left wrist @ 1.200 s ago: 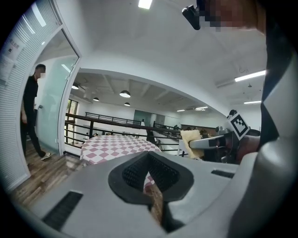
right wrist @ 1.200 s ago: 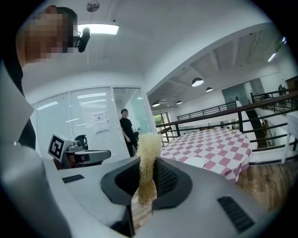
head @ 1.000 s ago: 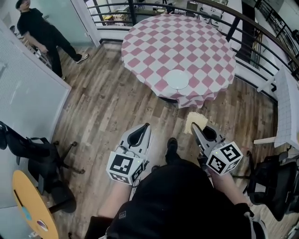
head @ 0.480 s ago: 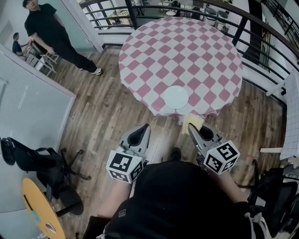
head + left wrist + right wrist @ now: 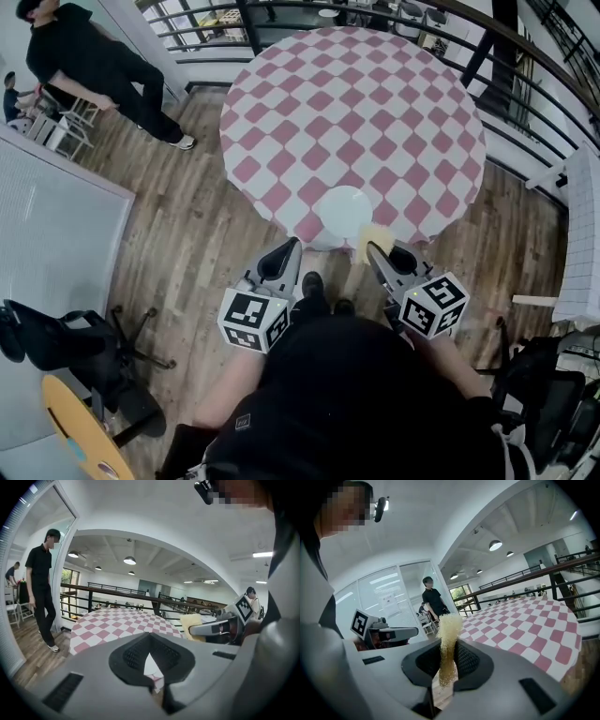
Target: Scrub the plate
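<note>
A white plate (image 5: 345, 212) lies at the near edge of a round table under a pink-and-white checked cloth (image 5: 356, 103). Both grippers hover just short of that edge, lower than the plate in the head view. My right gripper (image 5: 380, 253) is shut on a yellow sponge (image 5: 372, 242), which stands up between its pads in the right gripper view (image 5: 449, 630). My left gripper (image 5: 279, 260) is to the left of it, shut with nothing held; in the left gripper view its jaws (image 5: 150, 656) point at the table (image 5: 117, 623).
A person in black (image 5: 84, 66) stands at the upper left by a glass wall. A dark railing (image 5: 525, 66) curves behind the table. Office chairs (image 5: 56, 347) and a small yellow table (image 5: 75, 422) are at the left, and a white table (image 5: 581, 234) at the right.
The table and plate have come closer to both grippers as I stepped forward. The sponge stays held in the right gripper. The bystander has shifted at the upper left.
</note>
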Demonstrator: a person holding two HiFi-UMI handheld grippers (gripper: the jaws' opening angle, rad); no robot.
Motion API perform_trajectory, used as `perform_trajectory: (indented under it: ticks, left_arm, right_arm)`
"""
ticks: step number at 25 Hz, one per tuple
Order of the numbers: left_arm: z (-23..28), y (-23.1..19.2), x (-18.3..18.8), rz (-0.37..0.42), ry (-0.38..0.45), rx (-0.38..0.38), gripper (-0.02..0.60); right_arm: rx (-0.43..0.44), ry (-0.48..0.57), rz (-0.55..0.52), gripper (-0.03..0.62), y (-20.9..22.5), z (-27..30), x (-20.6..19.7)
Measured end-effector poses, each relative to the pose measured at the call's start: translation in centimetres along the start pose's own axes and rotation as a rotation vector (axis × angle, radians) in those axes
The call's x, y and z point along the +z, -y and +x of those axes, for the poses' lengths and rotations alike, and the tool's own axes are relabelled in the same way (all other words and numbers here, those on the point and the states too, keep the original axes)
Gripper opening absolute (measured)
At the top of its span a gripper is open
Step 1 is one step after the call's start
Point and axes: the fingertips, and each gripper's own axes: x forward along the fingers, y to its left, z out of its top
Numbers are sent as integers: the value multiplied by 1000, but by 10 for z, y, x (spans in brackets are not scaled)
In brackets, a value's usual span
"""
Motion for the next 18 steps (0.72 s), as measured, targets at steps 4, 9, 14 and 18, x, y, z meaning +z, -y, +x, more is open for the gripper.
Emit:
perform_trajectory:
  ticks: [4, 9, 14, 18]
  left_arm:
    - [29, -34, 8, -6, -10, -16, 2]
    - [57, -58, 10, 20, -27, -64, 0]
    - [87, -71, -10, -4, -102, -112, 2]
    - [118, -75, -33, -23, -175, -115, 2]
  right_arm:
    - [-32, -11, 20, 54, 12, 34, 12]
    - [-80, -74, 53, 54, 27, 69, -1]
    - [-126, -131, 98, 55, 54, 90, -17]
    - [-130, -180, 148, 55, 82, 106, -32]
